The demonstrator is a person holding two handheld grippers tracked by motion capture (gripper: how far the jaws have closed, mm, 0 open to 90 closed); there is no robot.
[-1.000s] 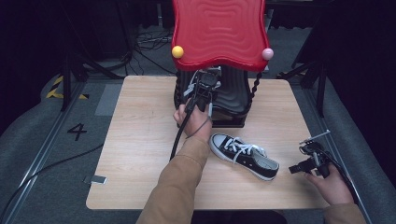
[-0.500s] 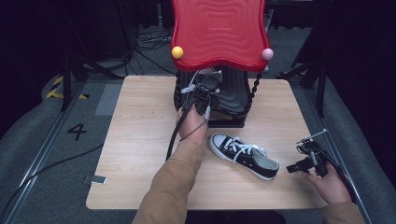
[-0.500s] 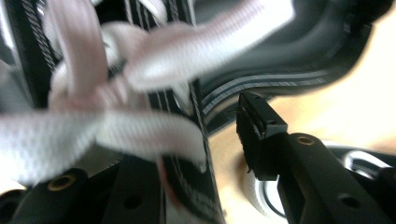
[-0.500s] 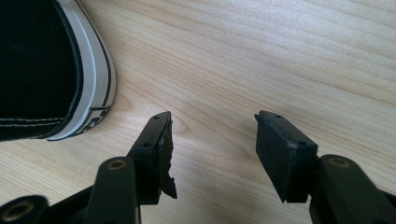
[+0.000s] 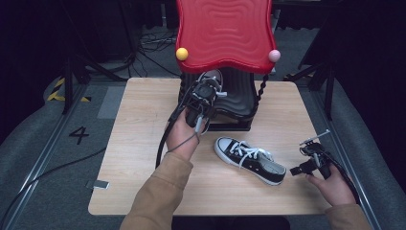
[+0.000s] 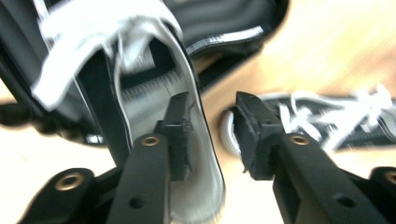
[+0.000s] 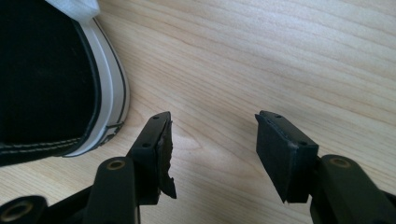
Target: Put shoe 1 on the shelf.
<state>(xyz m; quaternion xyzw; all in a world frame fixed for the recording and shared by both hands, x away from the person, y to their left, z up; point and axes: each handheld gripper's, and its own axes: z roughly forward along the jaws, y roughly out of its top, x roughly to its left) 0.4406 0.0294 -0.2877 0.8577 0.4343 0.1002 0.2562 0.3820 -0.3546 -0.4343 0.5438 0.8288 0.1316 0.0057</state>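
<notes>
Left gripper [image 5: 205, 92] is up at the black rack [image 5: 239, 103] under the red panel [image 5: 225, 33]. Its jaws stand partly apart; the left jaw sits inside the collar of the first sneaker [image 6: 140, 93], the rubber sidewall lying between the two jaws. Whether the pads press the wall cannot be told.

Second sneaker [image 5: 249, 160] lies flat on the wooden table [image 5: 139, 143], between the two grippers.

Right gripper [image 7: 212, 147] hovers low over bare wood, jaws wide apart, holding nothing; that sneaker's heel is just left of its left jaw.
</notes>
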